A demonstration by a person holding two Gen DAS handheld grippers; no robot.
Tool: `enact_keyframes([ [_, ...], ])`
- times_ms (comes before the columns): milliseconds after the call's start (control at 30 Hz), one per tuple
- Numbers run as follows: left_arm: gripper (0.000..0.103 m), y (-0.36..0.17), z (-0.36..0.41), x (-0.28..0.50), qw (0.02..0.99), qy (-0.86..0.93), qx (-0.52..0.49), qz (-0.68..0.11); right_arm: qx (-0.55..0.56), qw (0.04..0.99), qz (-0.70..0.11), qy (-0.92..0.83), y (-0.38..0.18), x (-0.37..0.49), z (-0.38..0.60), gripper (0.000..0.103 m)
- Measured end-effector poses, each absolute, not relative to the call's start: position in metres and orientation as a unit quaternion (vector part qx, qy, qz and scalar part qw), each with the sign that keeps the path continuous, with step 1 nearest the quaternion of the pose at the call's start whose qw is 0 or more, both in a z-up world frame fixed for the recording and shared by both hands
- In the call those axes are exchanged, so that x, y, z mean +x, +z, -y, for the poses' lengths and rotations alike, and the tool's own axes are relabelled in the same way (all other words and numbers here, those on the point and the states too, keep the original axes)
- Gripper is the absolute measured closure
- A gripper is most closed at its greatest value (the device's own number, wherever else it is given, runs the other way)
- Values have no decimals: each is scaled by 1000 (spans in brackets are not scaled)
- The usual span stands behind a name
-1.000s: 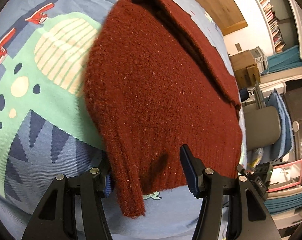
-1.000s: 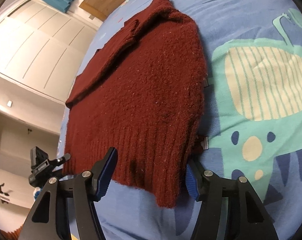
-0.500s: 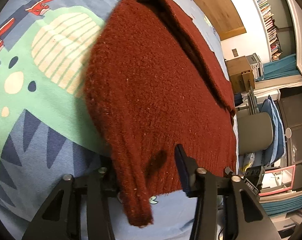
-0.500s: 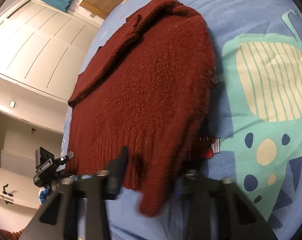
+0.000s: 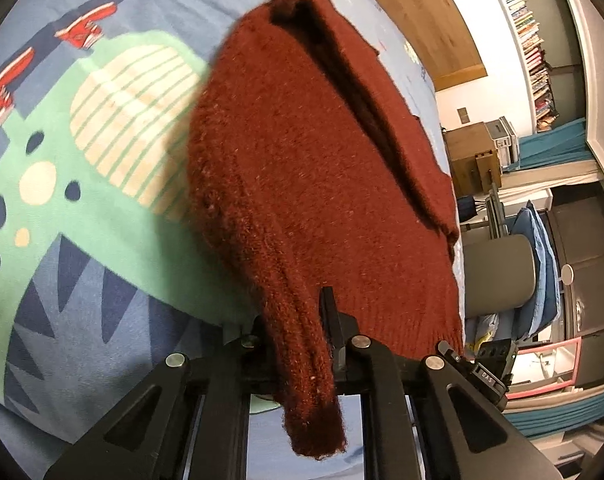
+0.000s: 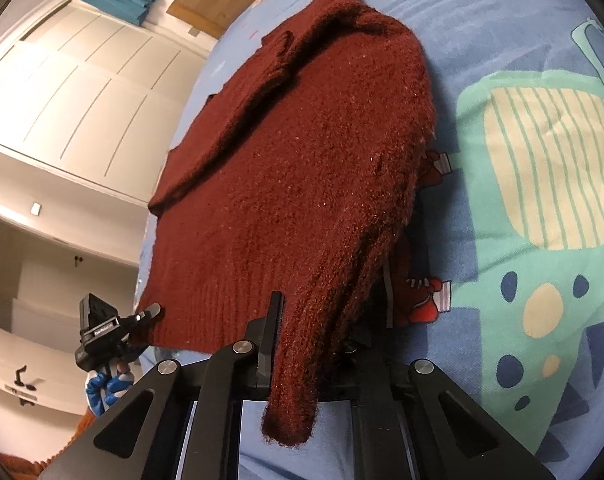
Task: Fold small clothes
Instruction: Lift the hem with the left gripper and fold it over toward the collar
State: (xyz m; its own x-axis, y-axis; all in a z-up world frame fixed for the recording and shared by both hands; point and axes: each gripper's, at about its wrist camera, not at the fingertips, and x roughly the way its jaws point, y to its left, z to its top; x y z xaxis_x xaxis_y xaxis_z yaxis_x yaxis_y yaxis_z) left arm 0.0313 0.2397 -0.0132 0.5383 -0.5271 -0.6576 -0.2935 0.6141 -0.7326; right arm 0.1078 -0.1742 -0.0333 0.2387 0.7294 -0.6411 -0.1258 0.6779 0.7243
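I am clamping the left gripper [image 5: 298,340] and right gripper [image 6: 313,344], jaws just closing, on the maroon knit sweater's [image 5: 313,168] hem corners, ready for folding it over the dinosaur-print bedspread [image 5: 82,208].

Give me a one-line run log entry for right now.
left tongs: shut on sweater | right tongs: shut on sweater, both just closed | bedsheet beneath

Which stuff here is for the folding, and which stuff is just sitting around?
For the folding:
- dark red knitted sweater
- left gripper, shut on its hem
- right gripper, shut on its hem too

Just sitting around:
- dinosaur bedsheet underneath
- bookshelf
- cardboard box
- white wardrobe doors
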Motion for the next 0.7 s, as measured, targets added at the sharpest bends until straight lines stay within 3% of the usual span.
enact_keyframes([
  [700,93,61,-248,100,811,-112,-408,-404,293,763,-468,336,31,158,160,94],
])
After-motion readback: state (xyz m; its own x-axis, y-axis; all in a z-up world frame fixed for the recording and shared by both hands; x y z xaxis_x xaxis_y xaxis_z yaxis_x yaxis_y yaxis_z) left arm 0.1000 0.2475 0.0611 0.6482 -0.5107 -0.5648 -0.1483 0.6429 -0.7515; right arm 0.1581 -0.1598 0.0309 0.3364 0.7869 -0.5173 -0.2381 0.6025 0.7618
